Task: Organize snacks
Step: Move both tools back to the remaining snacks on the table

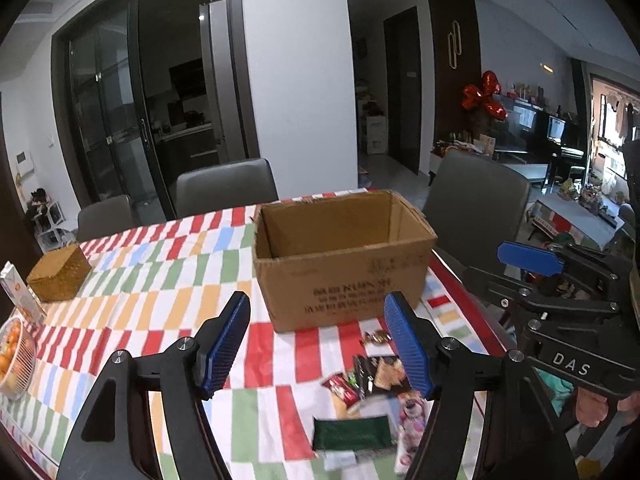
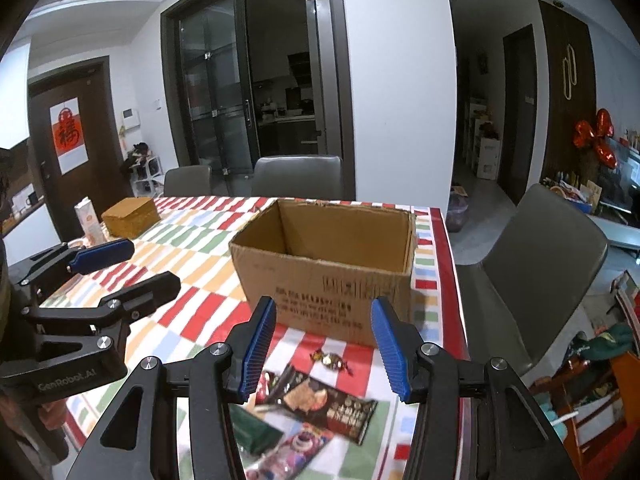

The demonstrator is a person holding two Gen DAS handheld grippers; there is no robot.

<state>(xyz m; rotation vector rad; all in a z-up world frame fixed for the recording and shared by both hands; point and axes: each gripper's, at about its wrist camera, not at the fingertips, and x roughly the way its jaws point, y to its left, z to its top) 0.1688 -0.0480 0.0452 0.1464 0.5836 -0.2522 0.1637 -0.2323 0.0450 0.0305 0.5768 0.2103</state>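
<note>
Left gripper (image 1: 318, 346): jaws apart, nothing between pads, tilted downward. Right gripper (image 2: 324, 348): jaws apart, narrower gap, empty, tilted downward. Both side by side, near each other, not touching.

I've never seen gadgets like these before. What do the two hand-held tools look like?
Both are alike: black angular frames with silver round bolt heads, ending in two fingers faced with ribbed blue pads. The left tool has "GenRobot.AI" printed on its body, seen from the right camera; the right tool shows the letters "DAS" in the left camera. No cables show.
</note>
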